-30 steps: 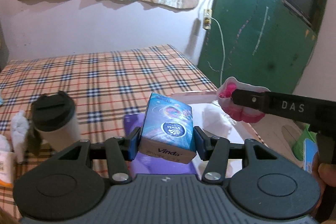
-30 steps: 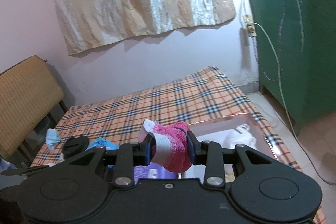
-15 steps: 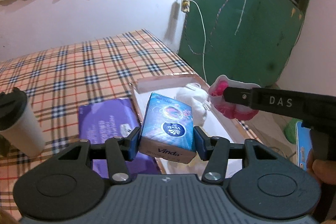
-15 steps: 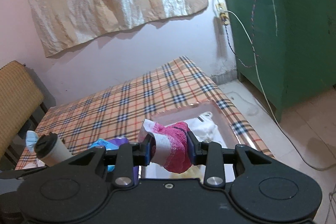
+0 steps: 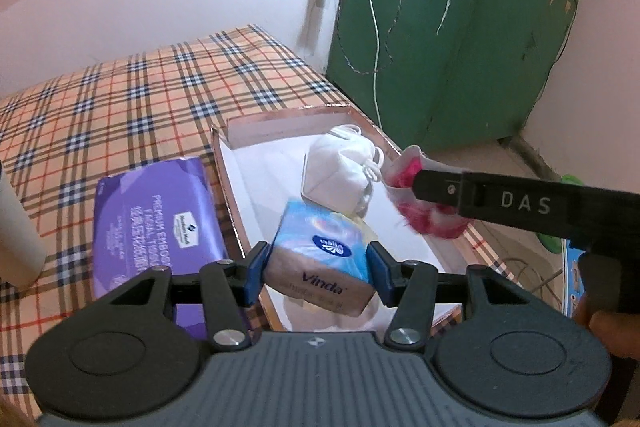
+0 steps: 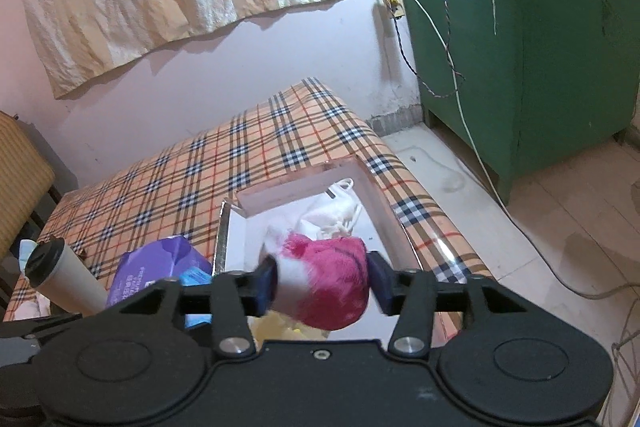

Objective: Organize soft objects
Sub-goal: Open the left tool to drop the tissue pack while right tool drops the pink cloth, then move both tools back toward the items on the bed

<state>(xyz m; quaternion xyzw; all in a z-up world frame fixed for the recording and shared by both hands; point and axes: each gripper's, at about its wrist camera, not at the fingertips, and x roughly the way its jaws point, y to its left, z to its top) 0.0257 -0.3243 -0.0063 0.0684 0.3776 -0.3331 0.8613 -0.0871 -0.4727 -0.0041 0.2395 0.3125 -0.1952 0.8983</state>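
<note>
Both grippers have come down over the shallow pink-edged box [image 5: 280,123] on the checked bed cover [image 5: 120,99] since a moment ago. The left gripper [image 5: 316,269] is clenched on a blue tissue pack [image 5: 320,255] that says "Vinda", just above the box, and the right gripper [image 6: 322,281], marked "DAS" on its side, is opening its jaws with the pink and white sock [image 6: 328,279] between them. A white cloth bag [image 5: 340,167] lies in the box, and a purple pack [image 5: 160,227] reading "PREMIUM EMBOSSED" lies beside it.
</note>
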